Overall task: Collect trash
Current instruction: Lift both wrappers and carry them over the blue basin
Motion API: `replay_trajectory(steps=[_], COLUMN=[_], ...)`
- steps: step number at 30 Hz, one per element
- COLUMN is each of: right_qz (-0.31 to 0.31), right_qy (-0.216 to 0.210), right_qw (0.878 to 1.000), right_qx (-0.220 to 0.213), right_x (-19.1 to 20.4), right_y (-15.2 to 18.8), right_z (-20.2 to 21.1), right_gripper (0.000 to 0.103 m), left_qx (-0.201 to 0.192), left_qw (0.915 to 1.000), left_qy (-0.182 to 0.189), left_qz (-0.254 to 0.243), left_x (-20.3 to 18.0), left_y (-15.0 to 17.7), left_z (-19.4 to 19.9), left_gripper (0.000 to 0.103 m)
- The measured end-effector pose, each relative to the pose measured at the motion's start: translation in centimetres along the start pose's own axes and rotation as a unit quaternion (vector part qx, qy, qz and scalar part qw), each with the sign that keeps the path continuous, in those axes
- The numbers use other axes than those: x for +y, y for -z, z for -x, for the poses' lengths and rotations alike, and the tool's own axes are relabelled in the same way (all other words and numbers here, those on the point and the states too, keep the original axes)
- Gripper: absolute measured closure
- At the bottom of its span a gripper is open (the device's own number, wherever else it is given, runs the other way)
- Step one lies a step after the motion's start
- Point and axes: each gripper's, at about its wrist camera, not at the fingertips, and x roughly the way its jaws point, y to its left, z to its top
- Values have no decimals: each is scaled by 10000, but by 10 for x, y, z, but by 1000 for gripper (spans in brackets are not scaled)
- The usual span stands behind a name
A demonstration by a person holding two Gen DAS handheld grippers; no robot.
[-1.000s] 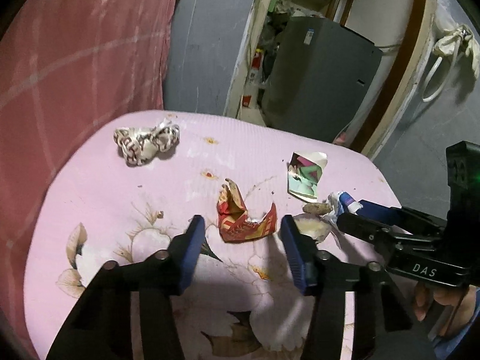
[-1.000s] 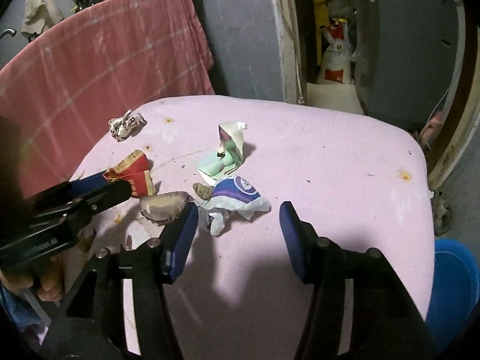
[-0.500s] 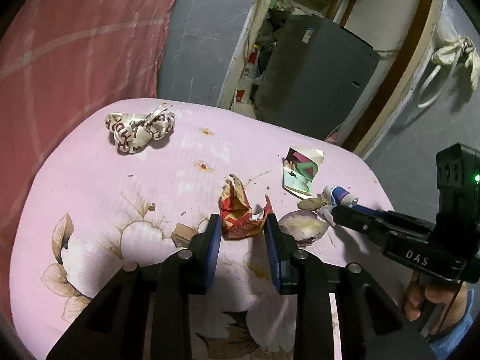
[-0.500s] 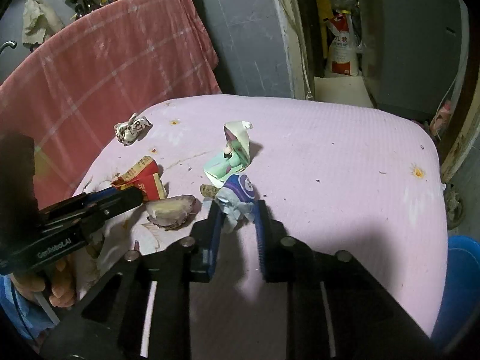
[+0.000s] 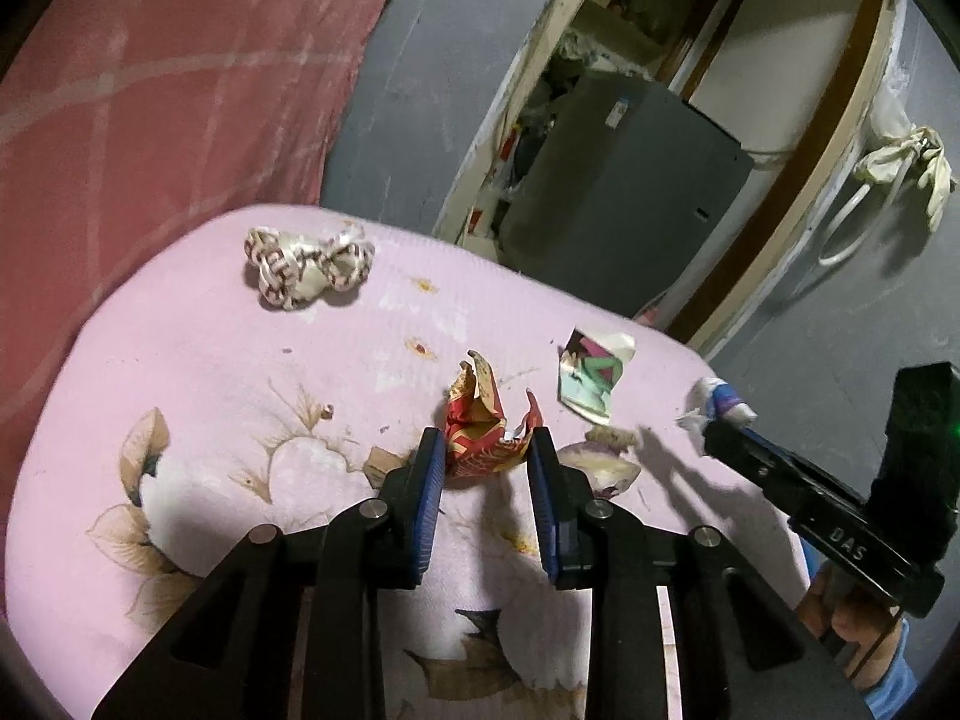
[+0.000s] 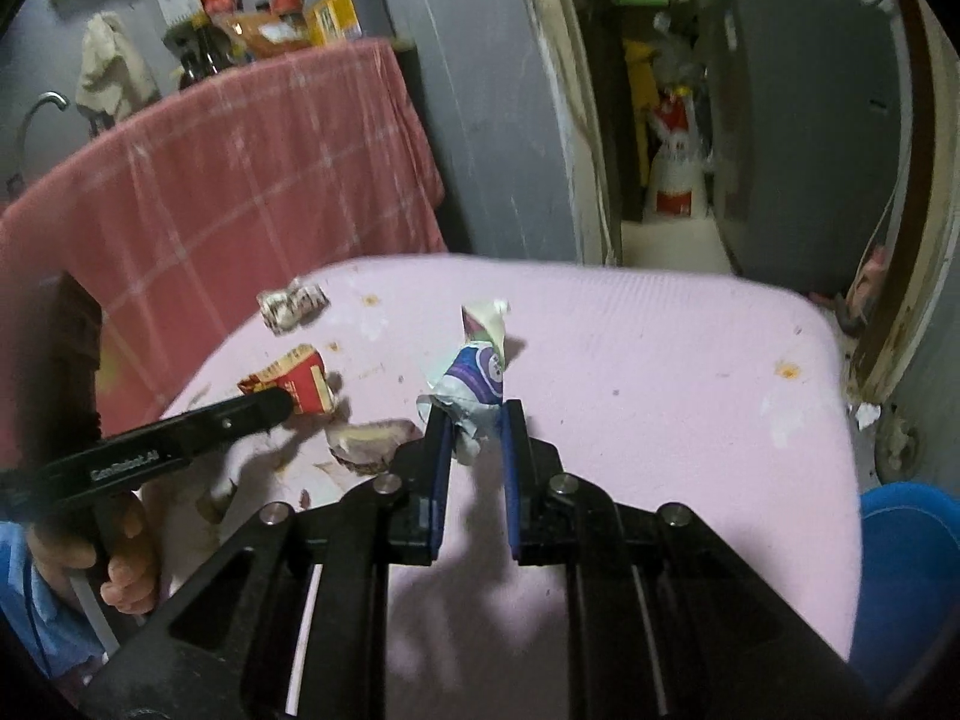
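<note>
Left gripper (image 5: 486, 459) pinching a red wrapper (image 5: 480, 426) on the pink bench (image 5: 198, 360), right gripper (image 6: 474, 426) pinching a purple-and-white wrapper (image 6: 474, 387), both having just closed, apparently for carrying to a bin.

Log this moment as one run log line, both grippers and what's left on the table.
left gripper: shut on red wrapper | right gripper: shut on purple wrapper | left on table: patterned wrapper, green wrapper
</note>
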Motion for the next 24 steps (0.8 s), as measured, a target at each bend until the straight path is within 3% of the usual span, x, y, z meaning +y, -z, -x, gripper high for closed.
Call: replay_trajectory(steps=[9, 15, 24], right_qz=[290, 483, 394], right_qy=[61, 533, 1183], right_qw=[9942, 9824, 9620], right_qx=[-1034, -1724, -2430], right_x=[7, 9, -6], right_y=[8, 17, 25], right_z=[48, 90, 152], right_gripper=[87, 87, 87], left_qx=[-715, -1115, -1475], left_qw=[9970, 9920, 9821], left_qy=[40, 238, 591], left_qz=[-293, -544, -1008], left_x=[-30, -68, -128], left_y=[6, 9, 10], left_z=[36, 56, 66], left_gripper=[79, 79, 79])
